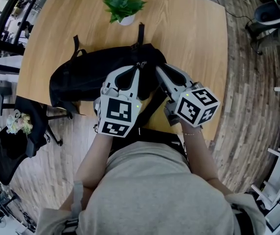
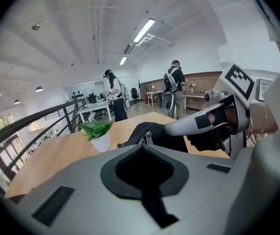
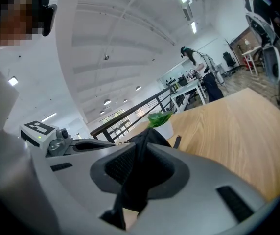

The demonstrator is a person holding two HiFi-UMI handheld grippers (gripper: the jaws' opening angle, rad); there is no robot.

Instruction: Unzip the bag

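Pinching the metal zipper pull [image 2: 148, 137] with the left gripper [image 2: 144, 145], jaws drawn together on it at the tips. Clamping a fold of the black bag [image 1: 81, 77] with the right gripper [image 3: 141, 143], dark fabric squeezed between the pads and trailing back through the gap. Held side by side, both pointing away from the person and slightly downward, tips on the upper surface of the bag at its right end. Marker cubes turned up toward the head view.

Bag lying across the near half of the counter [image 1: 194, 28], long side running left to right, one strap [image 1: 141, 33] stretched toward the far edge, another looped up at the left end. Beyond the bag and well apart from it: small potted plant [image 1: 124, 6], green leaves, white pot. Left of the counter, on the wood floor: dark chair [image 1: 32, 126]. Farther off in the left gripper view: two people [image 2: 113, 94] standing among desks, black railing [image 2: 42, 114] running along the left side.
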